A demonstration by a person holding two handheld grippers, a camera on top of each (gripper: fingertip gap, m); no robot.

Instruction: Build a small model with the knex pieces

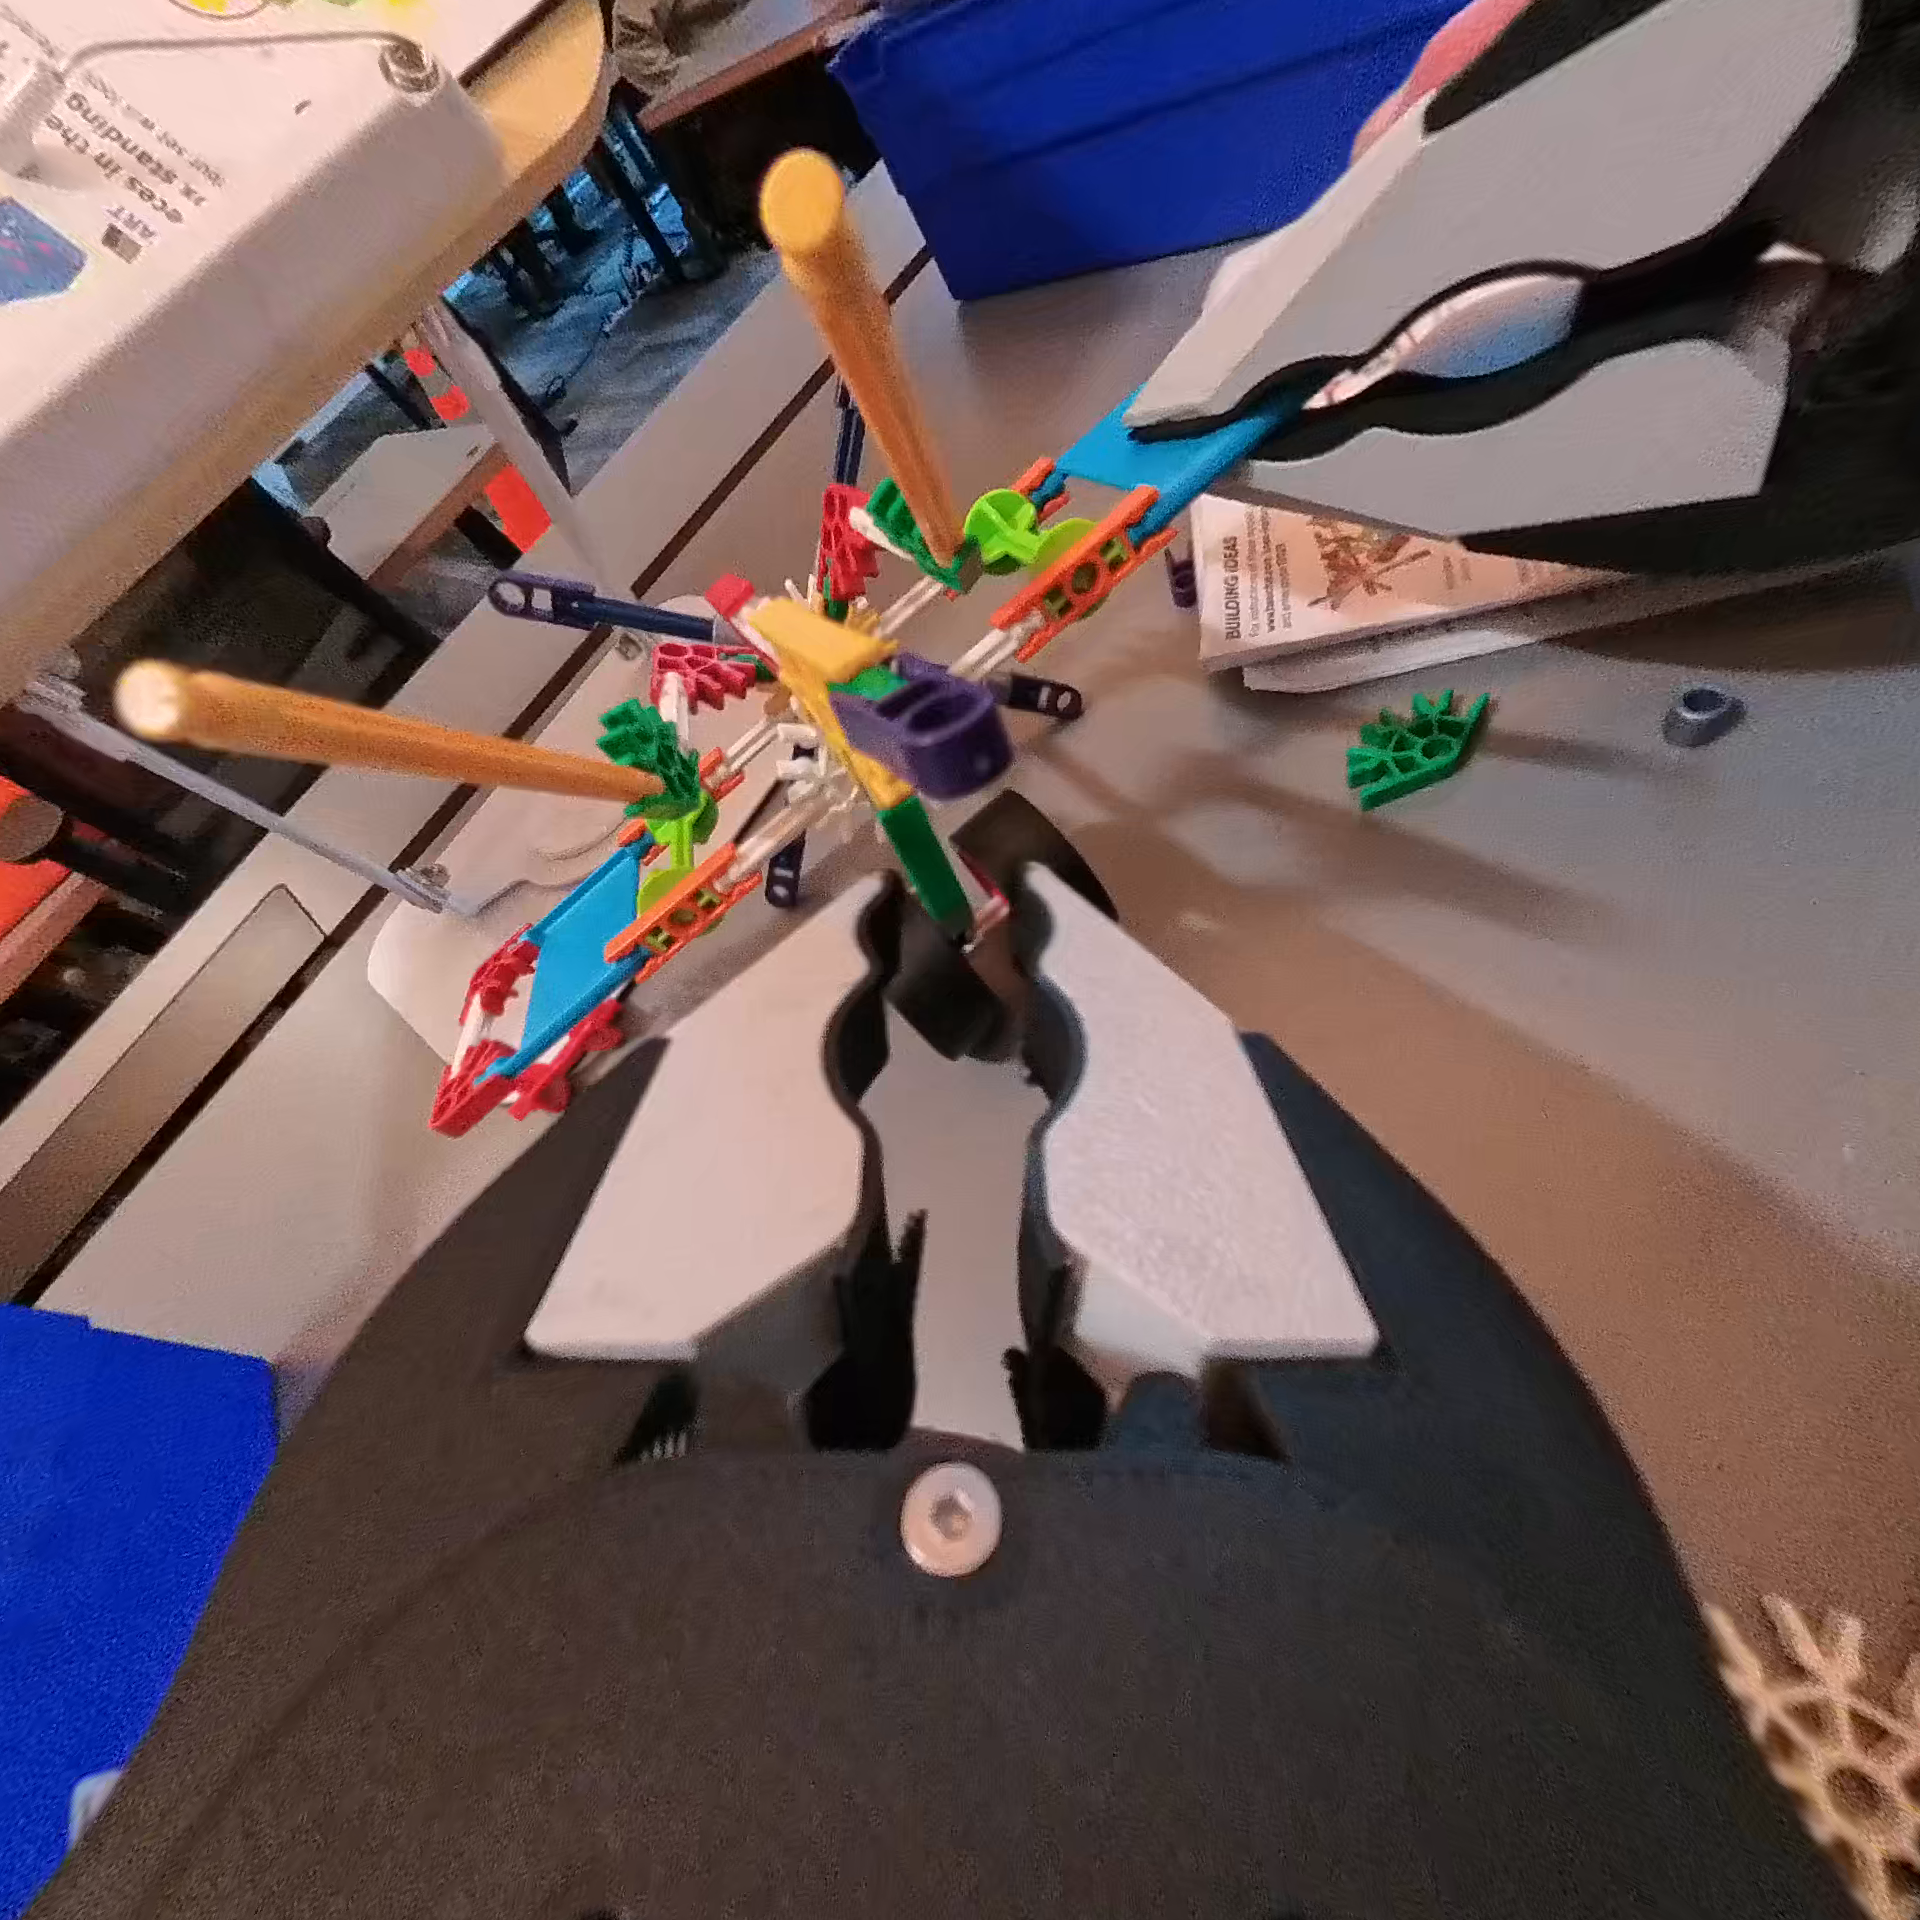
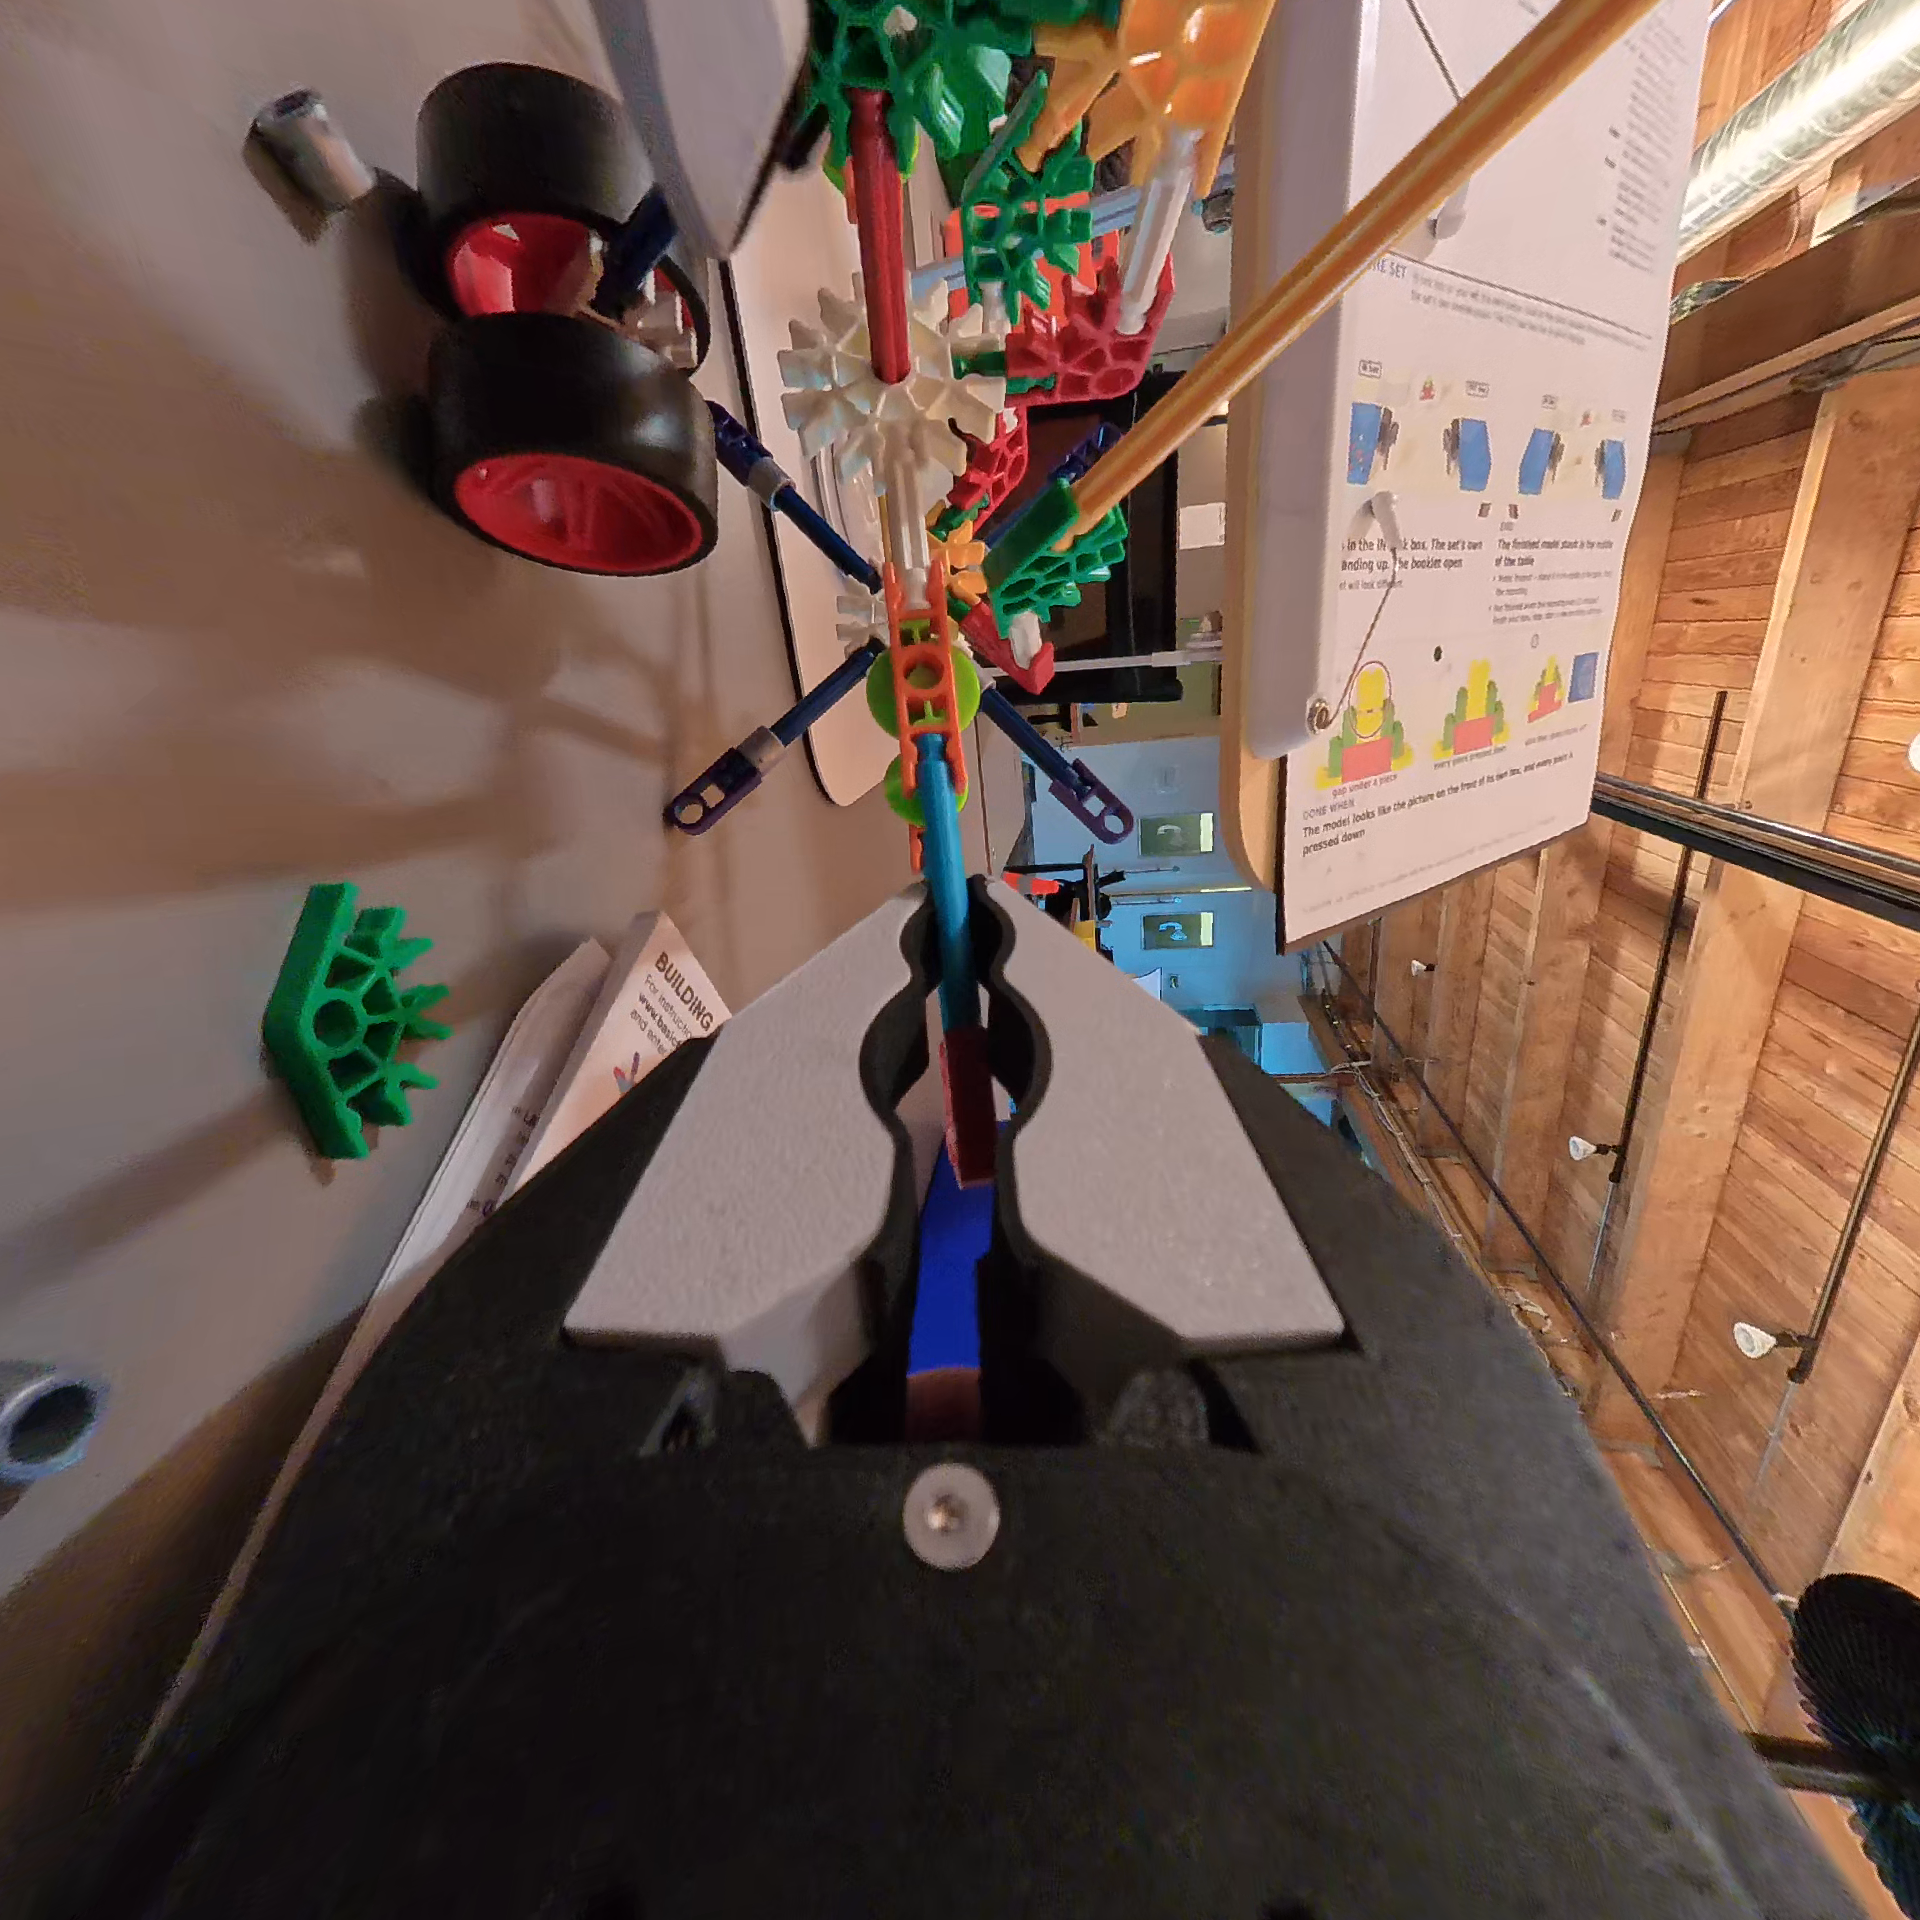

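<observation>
The toy model (image 1: 831, 686) is held off the grey desk (image 1: 1558, 935) from two ends. At 12 o'clock of the left hand-held gripper (image 1: 961, 914), a green rod (image 1: 920, 852) is clamped between grey fingertips. The right hand-held gripper (image 2: 961, 914) is closed on a blue panel (image 2: 951, 831). Beyond, plastic connectors and two long golden rods (image 1: 862, 353) are seen. A loose green connector (image 2: 348, 1023) lies at 9 o'clock beside a booklet (image 2: 623, 1029); black wheels (image 2: 571, 447) sit farther off.

My tongs (image 1: 961, 904) are grey over black; the model (image 1: 821, 665) mixes orange rods (image 1: 862, 353), a blue panel (image 1: 582, 956), and red and green connectors; the table (image 1: 1455, 935) is grey.
</observation>
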